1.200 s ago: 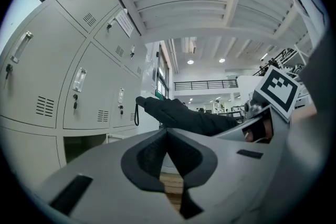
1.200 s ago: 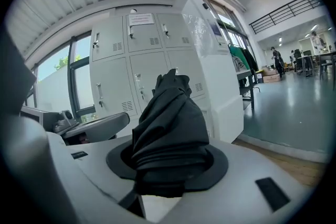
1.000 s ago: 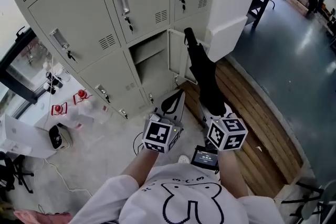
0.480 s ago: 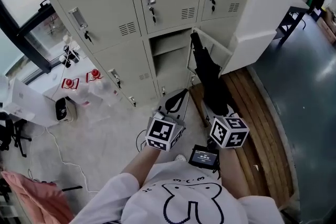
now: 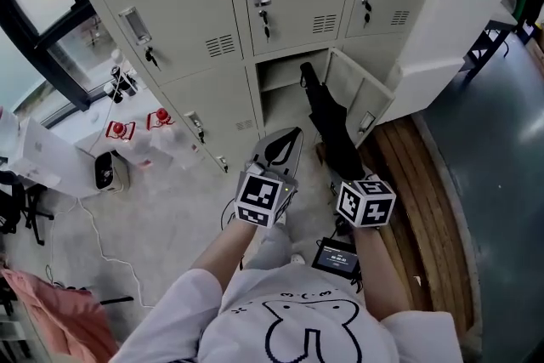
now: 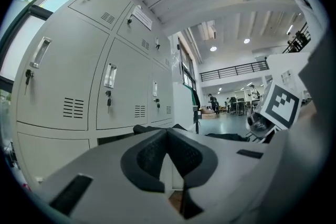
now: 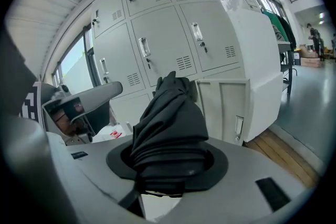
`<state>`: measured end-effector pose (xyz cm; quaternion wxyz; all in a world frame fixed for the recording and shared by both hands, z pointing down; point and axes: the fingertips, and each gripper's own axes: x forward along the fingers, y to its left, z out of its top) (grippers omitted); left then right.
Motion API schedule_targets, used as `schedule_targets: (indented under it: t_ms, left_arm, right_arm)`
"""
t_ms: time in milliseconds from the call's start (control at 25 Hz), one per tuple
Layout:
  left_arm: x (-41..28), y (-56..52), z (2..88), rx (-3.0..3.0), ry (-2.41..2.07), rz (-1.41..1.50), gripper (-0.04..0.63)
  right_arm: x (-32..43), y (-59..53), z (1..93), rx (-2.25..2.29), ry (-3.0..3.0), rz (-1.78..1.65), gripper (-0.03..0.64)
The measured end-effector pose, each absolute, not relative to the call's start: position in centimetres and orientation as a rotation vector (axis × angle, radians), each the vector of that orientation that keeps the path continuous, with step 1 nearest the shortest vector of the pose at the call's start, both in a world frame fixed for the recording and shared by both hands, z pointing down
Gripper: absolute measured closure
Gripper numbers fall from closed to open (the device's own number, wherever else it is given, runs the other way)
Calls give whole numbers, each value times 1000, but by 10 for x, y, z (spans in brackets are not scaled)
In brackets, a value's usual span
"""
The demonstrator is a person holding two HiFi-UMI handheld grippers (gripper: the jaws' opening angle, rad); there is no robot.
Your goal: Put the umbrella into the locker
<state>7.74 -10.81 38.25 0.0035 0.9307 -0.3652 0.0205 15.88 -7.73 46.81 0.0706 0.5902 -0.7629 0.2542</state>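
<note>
Umbrella (image 5: 327,123) is black and folded up. The right tongs (image 5: 350,176) are clamped on its near end, and the rest sticks up and away toward the open locker (image 5: 276,108) below the closed doors. From the head view its far end overlaps the opening, right next to the swung-out door (image 5: 361,93), but I honestly can't tell if it's inside. The right gripper view gives what the head view doesn't: bunched fabric squeezed between the pads (image 7: 212,164), filling the gap. Left tongs (image 5: 280,150) sit just beside the umbrella, and only the left gripper view shows them properly, tips together with nothing between. That view also catches distant people (image 6: 212,101) down a long hall, which the head view misses.
</note>
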Motion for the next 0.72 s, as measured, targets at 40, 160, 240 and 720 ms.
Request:
schedule_targets:
  t_ms: [40,160,240,720]
  left_arm:
    - [76,-114,386,2918,-1145,84,601]
    - [72,-132,397,2904,-1150,118,601]
    - [68,-145,404,2877,-1163,107,601]
    - [61,-218,449,2786,-1144,101,601]
  right_arm:
    - [158,-84,475,1765,-2284,773,425]
    - [157,-105,492,1740,-2261,795,425]
    - [157,-120,504,1733,-2251,803,425]
    - [139,-222,556,1641,-2287,842,425]
